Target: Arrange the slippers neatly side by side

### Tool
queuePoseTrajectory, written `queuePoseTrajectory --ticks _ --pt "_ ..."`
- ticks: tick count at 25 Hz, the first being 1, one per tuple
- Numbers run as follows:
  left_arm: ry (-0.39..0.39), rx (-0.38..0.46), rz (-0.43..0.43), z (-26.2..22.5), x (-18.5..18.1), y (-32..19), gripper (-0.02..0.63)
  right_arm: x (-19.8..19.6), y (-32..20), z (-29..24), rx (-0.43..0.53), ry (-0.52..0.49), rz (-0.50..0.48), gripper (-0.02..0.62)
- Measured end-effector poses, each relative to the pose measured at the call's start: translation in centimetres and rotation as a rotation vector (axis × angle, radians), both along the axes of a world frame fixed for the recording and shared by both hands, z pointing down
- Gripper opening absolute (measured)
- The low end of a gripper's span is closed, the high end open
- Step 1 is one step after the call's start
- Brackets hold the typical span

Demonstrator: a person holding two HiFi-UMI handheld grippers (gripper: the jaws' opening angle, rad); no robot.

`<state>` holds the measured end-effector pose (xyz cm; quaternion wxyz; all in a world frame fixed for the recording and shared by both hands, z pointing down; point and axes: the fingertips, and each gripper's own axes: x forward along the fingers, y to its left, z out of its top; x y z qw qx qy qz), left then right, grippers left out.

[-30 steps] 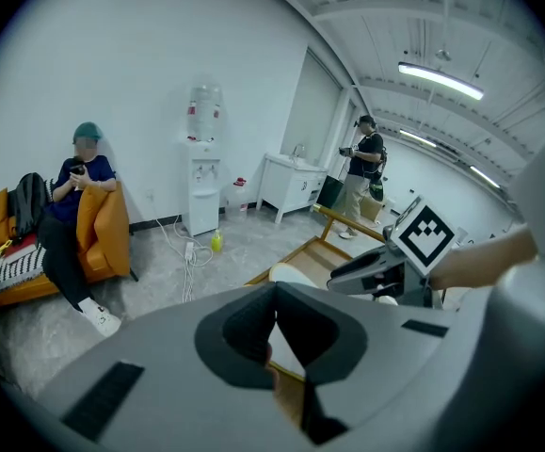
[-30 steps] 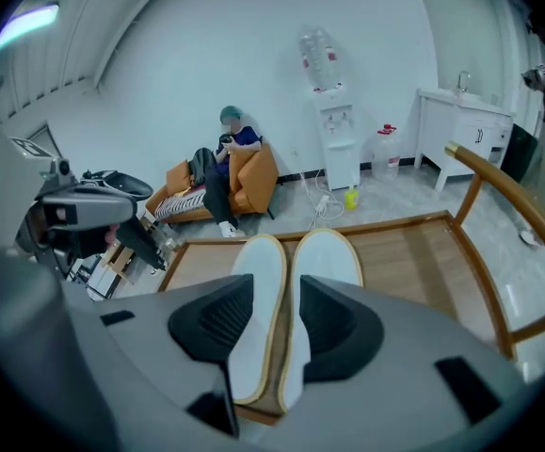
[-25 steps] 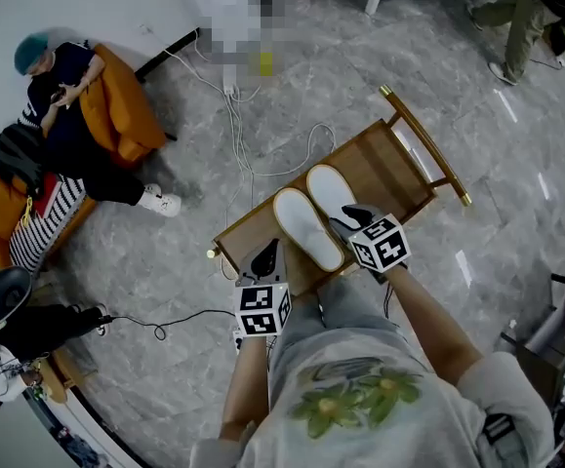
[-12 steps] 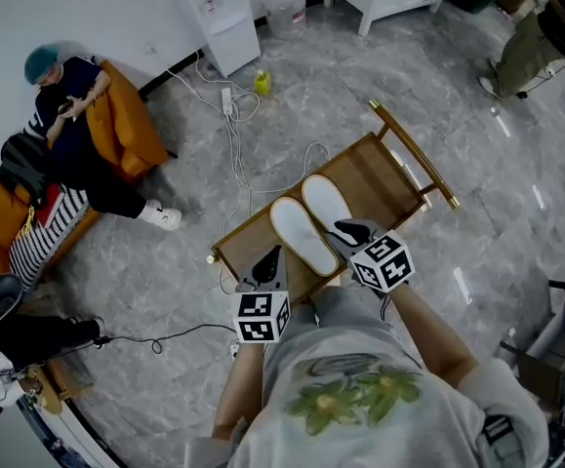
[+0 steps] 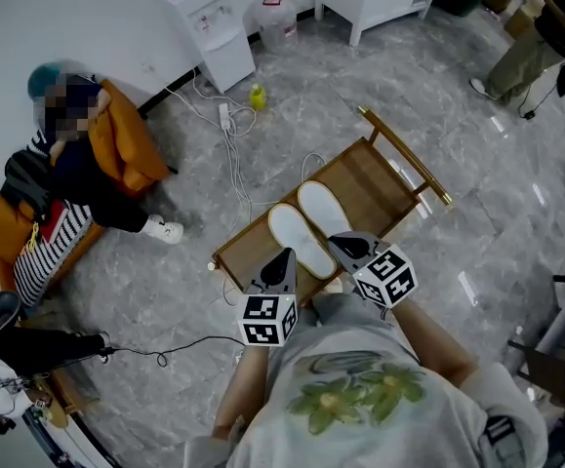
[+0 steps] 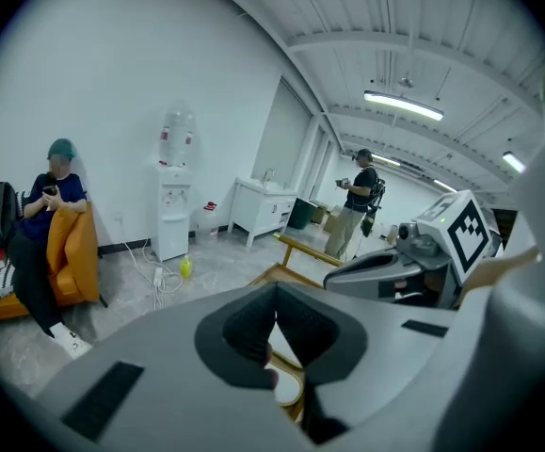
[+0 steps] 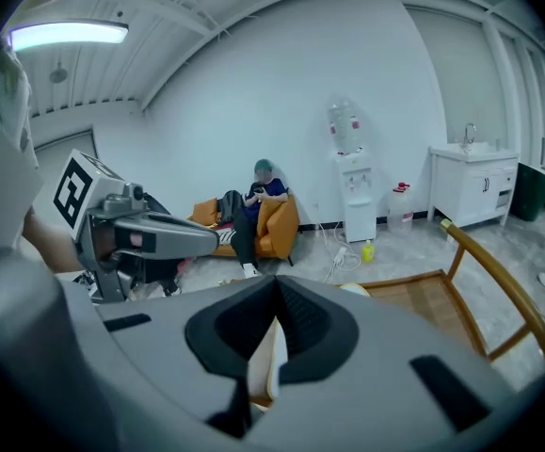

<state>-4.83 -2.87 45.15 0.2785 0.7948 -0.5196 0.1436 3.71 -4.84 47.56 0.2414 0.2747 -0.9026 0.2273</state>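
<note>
Two white slippers (image 5: 302, 240) lie touching side by side on the wooden chair (image 5: 382, 177) seat. They look light, soft and floppy, so a pinch at the heel edge or sole rim should suit. The left gripper (image 5: 284, 258) is closed and empty; the right gripper (image 5: 346, 243) has just been closing, on nothing

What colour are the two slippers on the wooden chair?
Both slippers are white. The head view shows them best.

seated person (image 5: 79, 169) on orange sofa (image 5: 131, 136)
</note>
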Motion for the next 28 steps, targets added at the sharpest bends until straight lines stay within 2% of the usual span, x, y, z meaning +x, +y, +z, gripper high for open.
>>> queuePoseTrajectory --ticks 9,28 --pt "-0.002 0.019 0.057 -0.9 2.2 0.9 0.015 -0.1 1.9 -3.2 0.041 -0.082 -0.009 0.006" --pt "-0.004 0.021 0.067 -1.1 2.3 2.8 0.015 0.1 3.5 -3.2 0.036 -0.081 0.019 0.005"
